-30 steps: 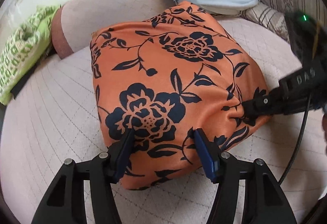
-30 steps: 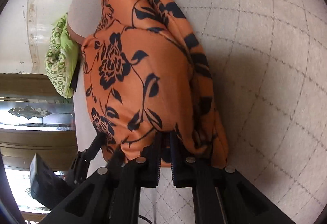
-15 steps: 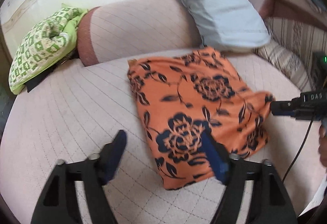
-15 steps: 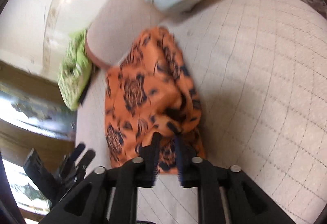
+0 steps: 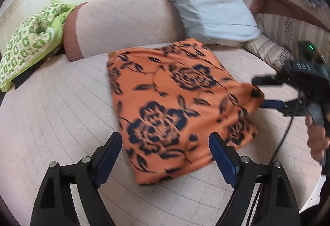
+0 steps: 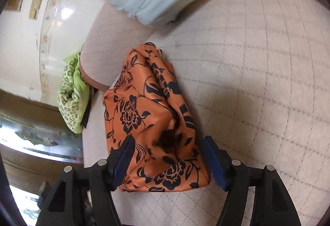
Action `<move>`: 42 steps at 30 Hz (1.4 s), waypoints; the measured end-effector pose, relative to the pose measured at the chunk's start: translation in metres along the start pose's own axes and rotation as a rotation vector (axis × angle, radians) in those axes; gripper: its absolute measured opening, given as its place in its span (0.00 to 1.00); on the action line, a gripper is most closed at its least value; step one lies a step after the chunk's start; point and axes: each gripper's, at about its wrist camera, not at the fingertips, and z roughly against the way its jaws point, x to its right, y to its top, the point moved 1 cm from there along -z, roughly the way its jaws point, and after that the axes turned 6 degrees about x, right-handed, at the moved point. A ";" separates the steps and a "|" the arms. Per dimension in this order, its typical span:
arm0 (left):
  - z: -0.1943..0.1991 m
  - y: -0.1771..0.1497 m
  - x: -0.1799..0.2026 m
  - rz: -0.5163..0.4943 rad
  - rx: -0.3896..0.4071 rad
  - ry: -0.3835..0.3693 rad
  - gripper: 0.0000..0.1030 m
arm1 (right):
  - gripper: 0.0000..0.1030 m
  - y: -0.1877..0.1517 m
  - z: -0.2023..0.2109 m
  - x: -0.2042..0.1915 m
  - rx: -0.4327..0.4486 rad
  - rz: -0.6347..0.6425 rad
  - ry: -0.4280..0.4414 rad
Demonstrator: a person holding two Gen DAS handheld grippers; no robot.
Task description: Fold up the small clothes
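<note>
A: Obs. Orange floral garment [image 5: 175, 106] lies folded into a rough rectangle on the quilted sofa seat [image 5: 57, 114], near the middle, its far edge close to the grey pillow [image 5: 206, 5]. Left gripper [image 5: 165, 149]: jaws wide, holding nothing, hovering over the near edge of the cloth. Right gripper [image 6: 168, 161]: jaws wide too, straddling the cloth's right corner, not pinching it.

B: Risk?

A: Main one: that right corner [image 5: 252, 94] sits raised and puckered, not flat. My guess is satin-type fabric, slippery, so the top layer could slide off and the fold could spring open w/ nothing pinning it.

B: Cause, if it goes?

A: Either jaw tip dragging the cloth on the way out. Right jaws have fabric between them; pulling back low could snag the bunched layers seen in the right wrist view and undo the stack. Same for the left at the near edge.

B: Anything else nearby?

A: Green patterned cloth [image 5: 26, 40] at far left, well apart. No interference expected. Frames are motion-blurred, so edge alignment can't be judged.
</note>
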 end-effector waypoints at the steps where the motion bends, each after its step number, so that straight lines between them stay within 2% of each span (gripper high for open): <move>1: -0.002 -0.003 0.002 -0.014 -0.004 0.003 0.84 | 0.69 -0.001 -0.002 0.002 -0.010 -0.026 0.029; 4: -0.011 -0.010 0.003 -0.053 -0.011 0.030 0.83 | 0.66 -0.005 -0.011 0.005 -0.021 -0.065 0.037; 5: -0.016 -0.013 0.000 -0.056 -0.020 0.038 0.81 | 0.60 -0.006 -0.017 0.003 -0.023 -0.069 0.030; 7: -0.027 -0.019 -0.008 -0.035 -0.066 0.026 0.64 | 0.38 -0.010 -0.031 0.001 -0.035 -0.076 0.017; 8: -0.031 -0.022 -0.012 -0.017 -0.085 0.011 0.53 | 0.21 -0.011 -0.036 -0.001 -0.038 -0.079 0.016; 9: -0.033 -0.025 -0.018 0.005 -0.090 0.005 0.43 | 0.16 -0.013 -0.038 -0.005 -0.034 -0.062 -0.001; 10: -0.032 -0.026 -0.023 0.013 -0.080 0.003 0.39 | 0.15 -0.014 -0.036 -0.011 -0.018 -0.034 -0.015; 11: -0.030 -0.026 -0.027 0.006 -0.076 0.007 0.28 | 0.13 -0.014 -0.030 -0.018 0.003 -0.001 -0.019; 13: -0.029 -0.024 -0.034 0.022 -0.077 -0.015 0.21 | 0.12 -0.014 -0.007 -0.034 0.073 0.064 0.014; 15: -0.026 -0.020 -0.043 0.057 -0.071 -0.042 0.16 | 0.12 -0.016 0.012 -0.045 0.108 0.116 0.044; 17: -0.021 -0.017 -0.049 0.075 -0.057 -0.026 0.15 | 0.12 -0.025 0.017 -0.047 0.102 0.174 0.022; 19: -0.019 -0.015 -0.053 0.093 -0.052 -0.012 0.15 | 0.12 -0.032 -0.003 -0.024 0.040 0.148 -0.089; 21: -0.019 -0.012 -0.051 0.088 -0.039 -0.006 0.15 | 0.12 -0.035 -0.020 -0.008 0.007 0.134 -0.132; 23: -0.021 -0.006 -0.042 0.055 -0.031 0.013 0.15 | 0.16 -0.033 -0.028 -0.006 -0.022 0.138 -0.120; 26: -0.029 0.005 -0.026 0.035 -0.027 0.000 0.17 | 0.17 -0.024 -0.023 -0.010 -0.048 0.100 -0.095; 29: -0.038 0.010 -0.008 -0.020 -0.029 0.051 0.43 | 0.18 -0.012 -0.003 -0.008 0.001 0.096 -0.089; 32: -0.052 0.005 0.001 -0.082 -0.076 0.108 0.45 | 0.18 0.004 0.025 -0.005 0.141 0.075 -0.100; 34: -0.054 0.002 0.005 -0.119 -0.092 0.140 0.45 | 0.18 0.008 0.040 -0.012 0.235 0.092 -0.068; 38: -0.043 0.017 0.000 -0.089 -0.088 0.120 0.45 | 0.18 0.008 0.030 -0.036 0.234 0.170 -0.014; 42: -0.046 0.044 -0.009 -0.079 -0.095 0.159 0.45 | 0.18 0.006 0.001 -0.054 0.181 0.181 0.024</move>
